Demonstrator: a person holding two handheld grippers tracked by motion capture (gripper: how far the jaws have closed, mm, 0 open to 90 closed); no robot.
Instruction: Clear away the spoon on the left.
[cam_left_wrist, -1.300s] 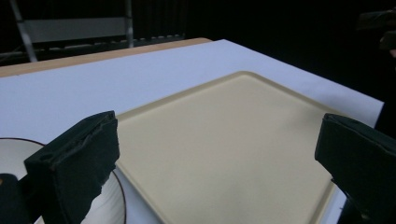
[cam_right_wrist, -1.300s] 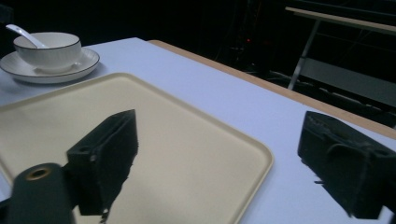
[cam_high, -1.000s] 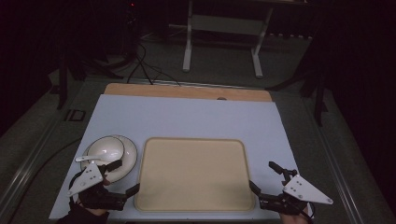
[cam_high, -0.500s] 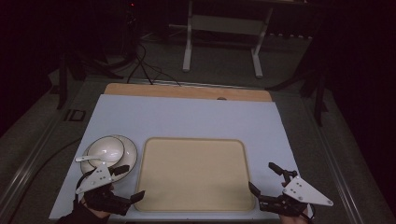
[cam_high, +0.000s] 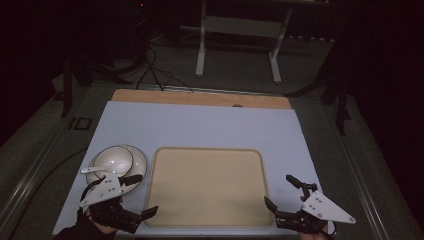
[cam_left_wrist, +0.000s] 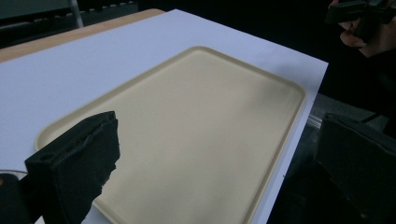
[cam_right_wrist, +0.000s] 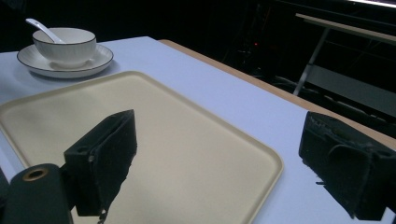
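Right gripper view, spoon in bowl

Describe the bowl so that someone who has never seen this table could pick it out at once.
Start at the beige tray in the middle of the pale blue mat. Just off the tray's left edge, ahead of the left gripper, sits a white saucer with the bowl on it. It is the only round white dish, dark-rimmed, with a white spoon leaning inside.
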